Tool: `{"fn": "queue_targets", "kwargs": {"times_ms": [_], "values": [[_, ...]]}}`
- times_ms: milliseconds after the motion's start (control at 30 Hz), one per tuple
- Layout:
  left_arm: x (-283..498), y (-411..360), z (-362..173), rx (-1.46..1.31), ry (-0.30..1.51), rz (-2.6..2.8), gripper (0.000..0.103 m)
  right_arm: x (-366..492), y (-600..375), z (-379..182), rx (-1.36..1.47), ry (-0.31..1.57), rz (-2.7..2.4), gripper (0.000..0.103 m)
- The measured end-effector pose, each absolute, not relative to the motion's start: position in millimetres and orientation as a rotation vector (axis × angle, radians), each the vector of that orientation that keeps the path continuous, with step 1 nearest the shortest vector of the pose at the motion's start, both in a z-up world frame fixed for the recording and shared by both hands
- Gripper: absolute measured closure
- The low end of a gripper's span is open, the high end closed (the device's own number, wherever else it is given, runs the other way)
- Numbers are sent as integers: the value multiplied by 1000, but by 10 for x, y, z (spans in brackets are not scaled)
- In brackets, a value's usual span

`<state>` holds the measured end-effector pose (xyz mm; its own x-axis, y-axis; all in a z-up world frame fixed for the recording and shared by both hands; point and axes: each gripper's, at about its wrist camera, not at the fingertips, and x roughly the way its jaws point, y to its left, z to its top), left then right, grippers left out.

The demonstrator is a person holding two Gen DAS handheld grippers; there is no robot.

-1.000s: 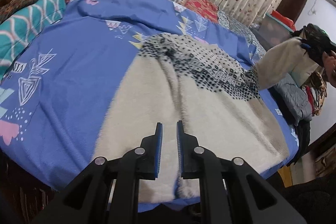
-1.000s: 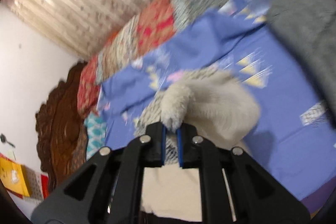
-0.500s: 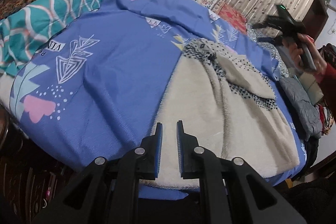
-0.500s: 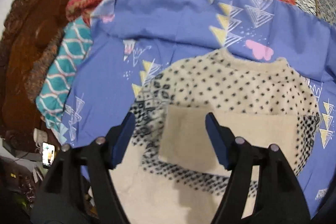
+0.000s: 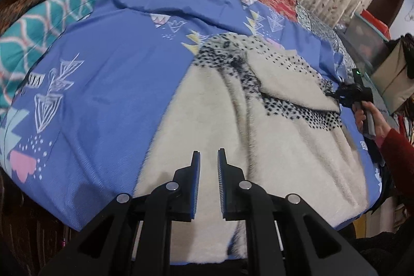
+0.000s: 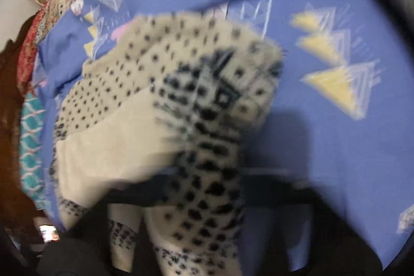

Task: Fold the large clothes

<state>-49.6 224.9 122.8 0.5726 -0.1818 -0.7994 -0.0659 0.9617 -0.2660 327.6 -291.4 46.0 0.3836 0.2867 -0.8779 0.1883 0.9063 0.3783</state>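
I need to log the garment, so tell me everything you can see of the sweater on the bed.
The sweater is a fluffy cream knit whose black dot pattern grows denser across the chest. It lies spread on the blue sheet, hem nearest the left camera, with one sleeve folded across the chest. The right gripper sits at its far edge; blur hides whether it grips the knit. The left gripper hovers over the hem, holding nothing.
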Motion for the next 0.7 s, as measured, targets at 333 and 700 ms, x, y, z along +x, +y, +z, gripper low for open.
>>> {"fn": "queue_targets", "kwargs": {"times_ms": [333, 700], "values": [[-423, 2226, 1199, -273, 986, -66, 66, 3067, -2647, 1183, -71, 880, -215, 25], [-461, 2277, 1114, -282, 972, -78, 66, 3114, -630, 435, -221, 1178, 329, 68]]}}
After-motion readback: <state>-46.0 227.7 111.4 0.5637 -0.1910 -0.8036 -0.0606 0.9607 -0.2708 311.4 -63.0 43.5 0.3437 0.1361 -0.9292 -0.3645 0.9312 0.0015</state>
